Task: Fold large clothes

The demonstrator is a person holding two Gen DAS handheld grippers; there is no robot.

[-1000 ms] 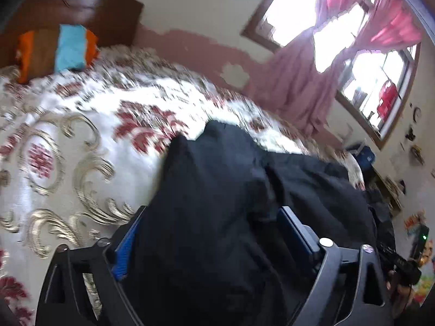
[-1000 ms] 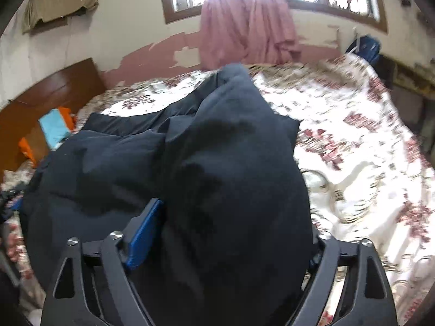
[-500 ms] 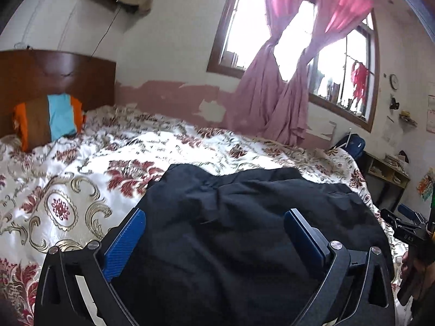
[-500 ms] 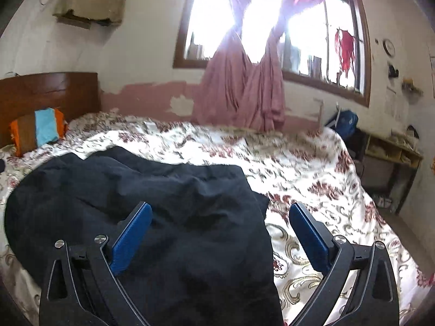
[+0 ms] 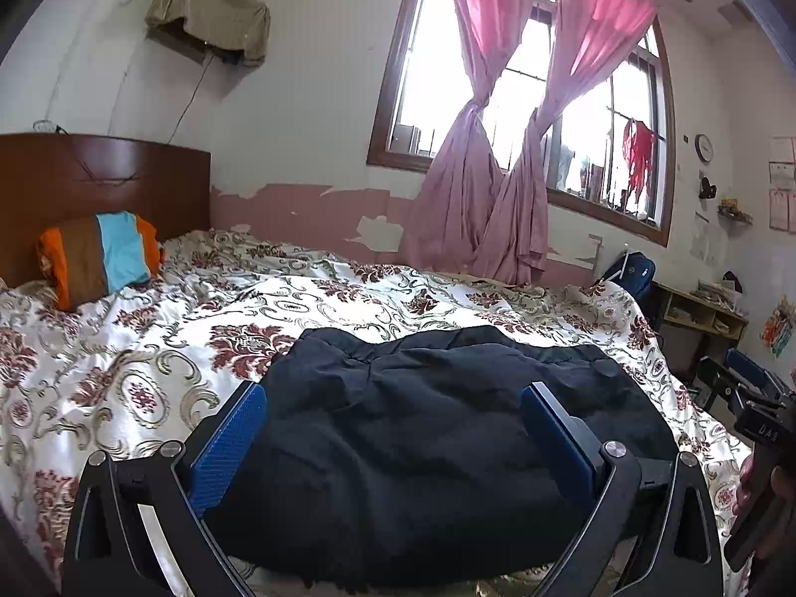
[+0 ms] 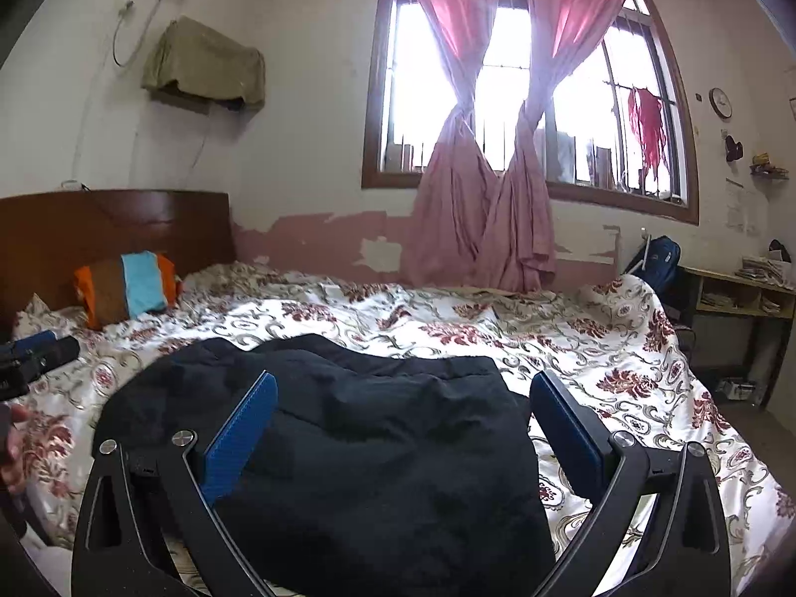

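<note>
A large black garment [image 5: 438, 433] lies folded in a thick pile on the floral bedspread [image 5: 149, 363], near the bed's front edge. It also shows in the right wrist view [image 6: 368, 452]. My left gripper [image 5: 393, 393] is open and empty, held above the garment's near side. My right gripper [image 6: 405, 383] is open and empty, held above the garment's right part. The right gripper's body shows at the right edge of the left wrist view [image 5: 761, 398]. The left gripper's body shows at the left edge of the right wrist view [image 6: 35, 353].
A striped orange, brown and blue pillow [image 5: 99, 258] leans on the wooden headboard [image 5: 99, 184]. A window with pink curtains [image 5: 502, 159] is behind the bed. A blue backpack [image 6: 656, 258] and a low shelf [image 6: 741, 298] stand at the right.
Both grippers held the black garment a second ago, opened, let it drop onto the bed, and rose and pulled back. The garment now lies flatter.
</note>
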